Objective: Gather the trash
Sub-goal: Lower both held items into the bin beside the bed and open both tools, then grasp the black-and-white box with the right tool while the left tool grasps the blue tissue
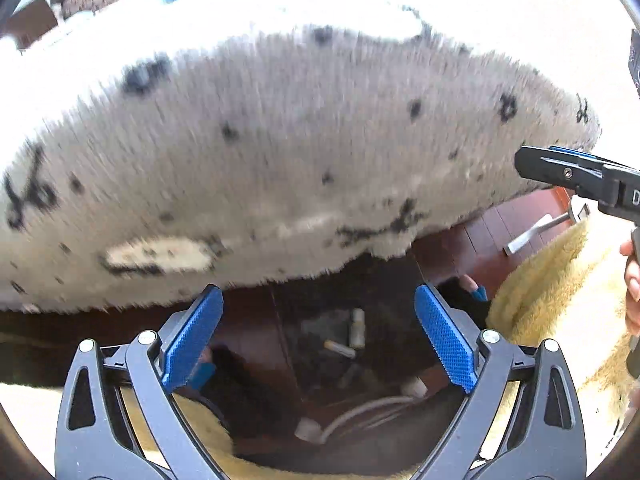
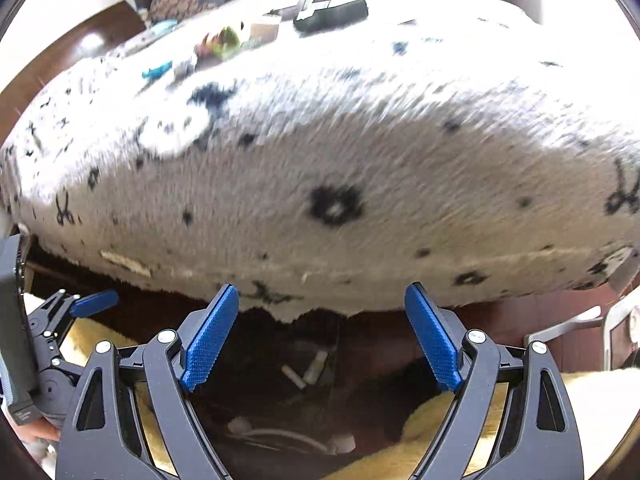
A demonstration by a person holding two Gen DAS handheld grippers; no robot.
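Observation:
My left gripper (image 1: pixel 318 292) stands open with nothing between its blue pads. It hangs in front of the lower edge of a white furry cover (image 1: pixel 280 140) with black marks. Below it, on a dark floor, lie two small pale tubes (image 1: pixel 352 336) on something clear. My right gripper (image 2: pixel 322 289) is open too and holds nothing, and the same pale tubes (image 2: pixel 306 370) show beneath it. The right gripper (image 1: pixel 560 168) enters the left wrist view from the right edge. The left gripper (image 2: pixel 92 304) shows at the left of the right wrist view.
A white cable with plugs (image 1: pixel 360 412) lies on the floor near me. Yellow fluffy fabric (image 1: pixel 552 300) spreads at the right and bottom. On top of the cover far off sit colourful scraps (image 2: pixel 220 44), a teal item (image 2: pixel 158 70) and a black headset (image 2: pixel 332 12).

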